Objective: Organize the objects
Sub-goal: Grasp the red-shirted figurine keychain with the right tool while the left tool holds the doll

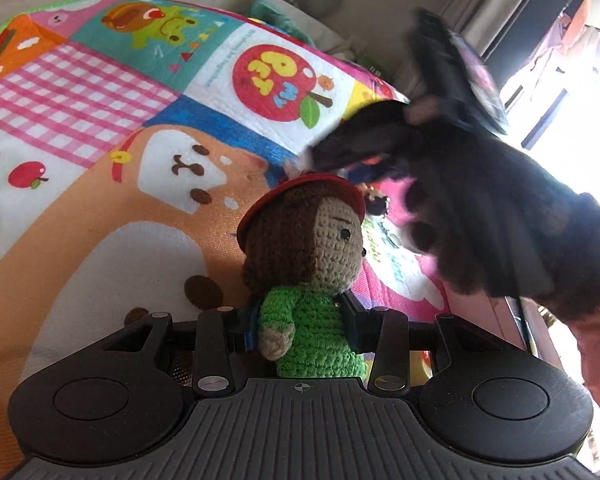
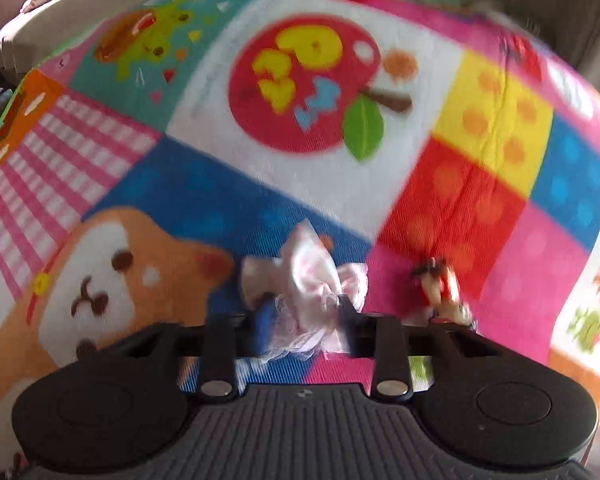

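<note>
left fingers pinch crochet doll | right fingers pinch pink-white lace cloth

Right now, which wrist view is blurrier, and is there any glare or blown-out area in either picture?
Right wrist view: motion blur smears the whole play mat and the pink-white lacy fabric in the right gripper. Left wrist view: the crocheted doll in the left gripper is sharp, but the dark gloved hand and gripper at right are smeared, and the window is blown out white.
</note>
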